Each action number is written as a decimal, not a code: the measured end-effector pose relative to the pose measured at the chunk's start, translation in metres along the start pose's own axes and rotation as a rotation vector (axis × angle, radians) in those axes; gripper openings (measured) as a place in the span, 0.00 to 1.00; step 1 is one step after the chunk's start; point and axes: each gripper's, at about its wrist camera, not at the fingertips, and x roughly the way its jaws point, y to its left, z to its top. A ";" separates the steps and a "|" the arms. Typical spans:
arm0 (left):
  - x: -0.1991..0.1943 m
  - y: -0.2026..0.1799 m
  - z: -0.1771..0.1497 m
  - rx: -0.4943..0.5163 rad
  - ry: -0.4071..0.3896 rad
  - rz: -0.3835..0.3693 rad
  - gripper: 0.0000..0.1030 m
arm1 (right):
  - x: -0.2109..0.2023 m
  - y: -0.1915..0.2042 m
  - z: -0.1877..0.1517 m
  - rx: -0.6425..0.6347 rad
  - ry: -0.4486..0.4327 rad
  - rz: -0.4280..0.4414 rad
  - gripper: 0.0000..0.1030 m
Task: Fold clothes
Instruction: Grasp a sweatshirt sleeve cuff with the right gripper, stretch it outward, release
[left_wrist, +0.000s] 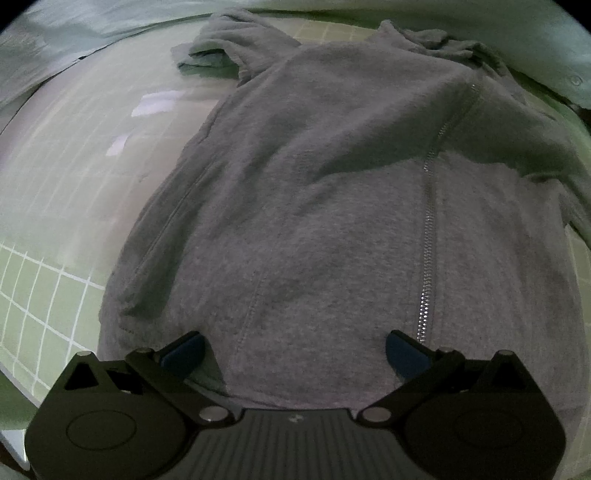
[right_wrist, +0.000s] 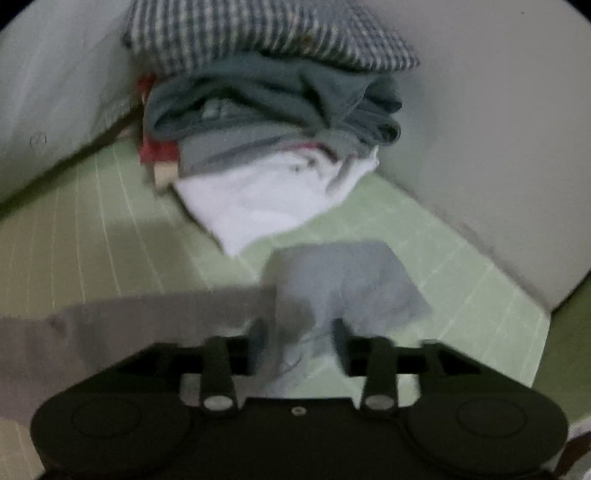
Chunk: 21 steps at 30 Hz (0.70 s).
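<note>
A grey zip-up hoodie (left_wrist: 332, 184) lies spread on the green grid mat (left_wrist: 55, 288), zipper (left_wrist: 428, 240) up, with one sleeve (left_wrist: 369, 110) folded across its chest. My left gripper (left_wrist: 293, 336) hovers over the hem, its jaws wide apart with nothing between them. In the blurred right wrist view, my right gripper (right_wrist: 299, 325) stands over the hoodie's other sleeve end (right_wrist: 351, 277) on the mat (right_wrist: 74, 229). Its fingers are partly apart, the grey cloth lies bunched between them, and the pads do not seem to press on it. More of the grey hoodie (right_wrist: 129, 325) runs off to the left.
A stack of folded clothes (right_wrist: 266, 110) stands at the mat's far corner, a checked shirt (right_wrist: 258, 33) on top and a white garment (right_wrist: 258, 199) at the bottom. Pale walls (right_wrist: 498, 147) close in behind and to the right. Bare mat lies left of the hoodie.
</note>
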 end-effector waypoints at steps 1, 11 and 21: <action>-0.001 0.000 0.000 0.008 0.001 -0.005 1.00 | 0.000 0.004 -0.005 -0.006 0.008 -0.003 0.56; -0.048 0.053 0.017 0.004 -0.187 -0.015 1.00 | -0.063 0.101 -0.039 -0.115 -0.041 0.058 0.86; -0.041 0.169 0.090 -0.207 -0.299 0.029 0.97 | -0.115 0.229 -0.078 -0.299 -0.020 0.241 0.89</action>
